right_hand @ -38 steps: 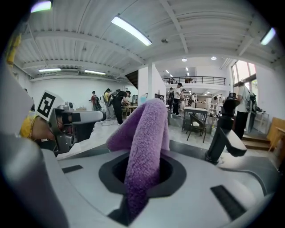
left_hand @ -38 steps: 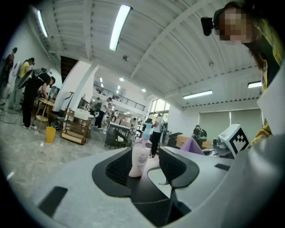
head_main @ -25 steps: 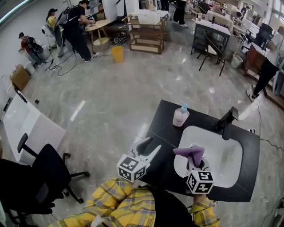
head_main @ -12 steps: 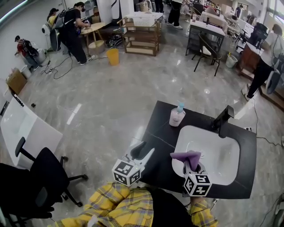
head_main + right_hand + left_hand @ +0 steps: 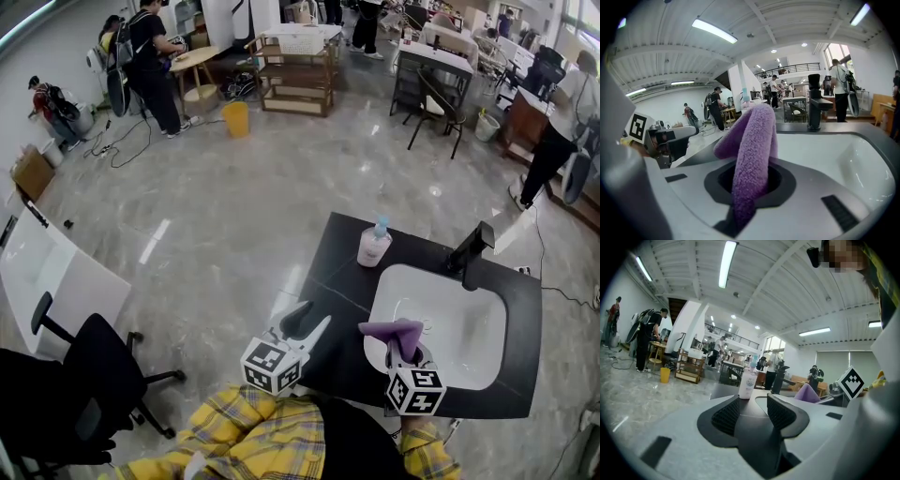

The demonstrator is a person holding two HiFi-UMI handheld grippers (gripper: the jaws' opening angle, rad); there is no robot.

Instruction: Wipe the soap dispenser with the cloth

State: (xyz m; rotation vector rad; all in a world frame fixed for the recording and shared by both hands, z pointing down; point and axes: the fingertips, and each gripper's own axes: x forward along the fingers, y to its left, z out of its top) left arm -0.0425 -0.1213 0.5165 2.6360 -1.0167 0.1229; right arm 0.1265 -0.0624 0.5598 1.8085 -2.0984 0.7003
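Counted: one soap dispenser [image 5: 374, 246], one purple cloth [image 5: 752, 154], two grippers, one white sink [image 5: 469, 319], one black faucet [image 5: 472, 248].

Left gripper [image 5: 753, 411]: jaws partly apart, nothing between the pads. Dispenser only seen far beyond the gap.

Right gripper [image 5: 400, 345]: clamped on the cloth. Pads buried under the pile, not visible in either view. Cloth rising out of the jaws, top folded over toward the left gripper, hanging above the near rim of the sink.

Dispenser on the far left corner of the black counter [image 5: 342, 272], left of the faucet, just beyond the sink rim, well apart from both grippers. Upright, long axis vertical, blue pump on top. Nozzle direction too small to make out.
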